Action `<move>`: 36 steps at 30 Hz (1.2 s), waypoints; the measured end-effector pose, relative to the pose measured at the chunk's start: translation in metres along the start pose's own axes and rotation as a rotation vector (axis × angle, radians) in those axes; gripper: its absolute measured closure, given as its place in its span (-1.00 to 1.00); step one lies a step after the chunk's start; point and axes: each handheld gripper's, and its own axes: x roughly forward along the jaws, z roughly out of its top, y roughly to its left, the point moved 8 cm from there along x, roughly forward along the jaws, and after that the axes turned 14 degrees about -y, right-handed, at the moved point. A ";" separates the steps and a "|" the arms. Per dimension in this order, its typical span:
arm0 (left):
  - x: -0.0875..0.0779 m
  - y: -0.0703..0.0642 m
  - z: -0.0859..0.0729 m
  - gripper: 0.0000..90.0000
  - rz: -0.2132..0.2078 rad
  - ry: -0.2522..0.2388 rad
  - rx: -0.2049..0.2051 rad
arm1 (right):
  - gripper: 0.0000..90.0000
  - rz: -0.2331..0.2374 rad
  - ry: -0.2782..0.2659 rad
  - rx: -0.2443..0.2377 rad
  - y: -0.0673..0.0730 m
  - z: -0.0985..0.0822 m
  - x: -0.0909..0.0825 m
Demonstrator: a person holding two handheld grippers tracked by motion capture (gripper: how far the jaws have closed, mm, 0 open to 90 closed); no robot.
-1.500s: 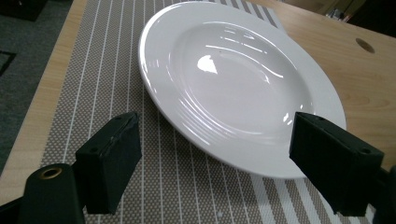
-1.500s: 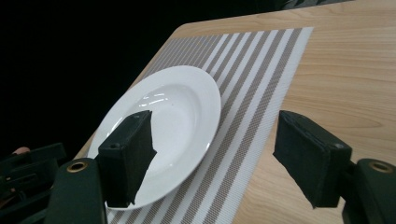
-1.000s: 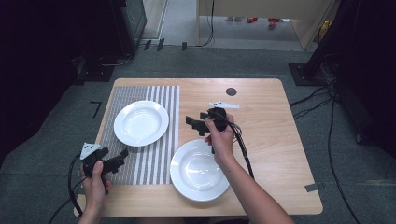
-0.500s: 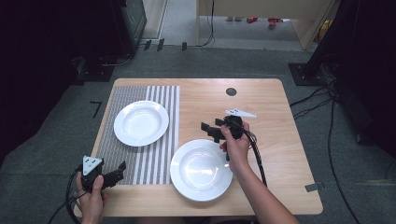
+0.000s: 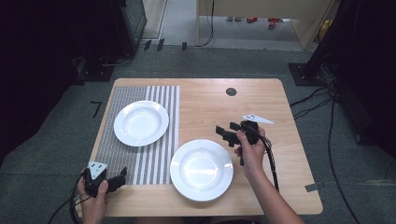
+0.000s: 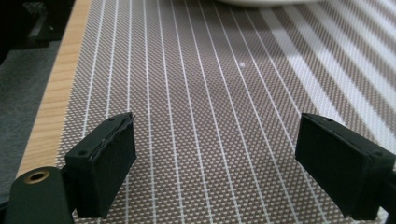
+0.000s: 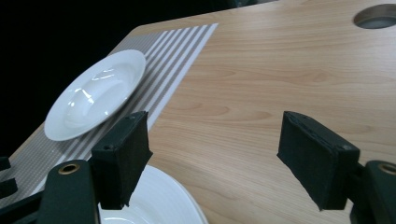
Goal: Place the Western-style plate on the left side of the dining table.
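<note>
Both grippers, left [image 5: 122, 173] and right [image 5: 223, 133], gape empty; near plate [image 5: 201, 170] looks glazed, slippery, breakable: pinch its rim.

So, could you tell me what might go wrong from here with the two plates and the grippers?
The right gripper hangs open just beyond the rim of the near plate, so a careless move could knock or chip it. That plate overlaps the edge of the striped mat and may rock if pressed. The left gripper sits open low over the mat's near corner and could snag and drag it, shifting the far plate.
</note>
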 end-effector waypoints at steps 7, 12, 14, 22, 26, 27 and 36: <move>0.002 0.001 -0.003 -0.74 -0.005 0.038 -0.025 | -0.45 -0.048 -0.024 0.013 -0.025 0.001 -0.020; 0.002 0.001 -0.003 -0.74 -0.008 0.040 -0.027 | -0.45 -0.079 -0.037 0.012 -0.040 0.004 -0.035; 0.002 0.001 -0.003 -0.74 -0.009 0.041 -0.027 | -0.45 -0.091 -0.047 0.018 -0.047 0.006 -0.041; 0.002 0.001 -0.003 -0.74 -0.009 0.041 -0.028 | -0.45 -0.146 -0.068 0.032 -0.073 0.012 -0.070; 0.002 0.001 -0.003 -0.74 -0.009 0.042 -0.028 | -0.46 -0.175 -0.074 0.031 -0.086 0.012 -0.085; 0.002 0.001 -0.003 -0.74 -0.009 0.040 -0.030 | -0.46 -0.183 -0.076 0.025 -0.090 0.011 -0.089; 0.002 0.001 -0.003 -0.74 -0.009 0.041 -0.029 | -0.46 -0.254 -0.076 0.043 -0.120 -0.002 -0.119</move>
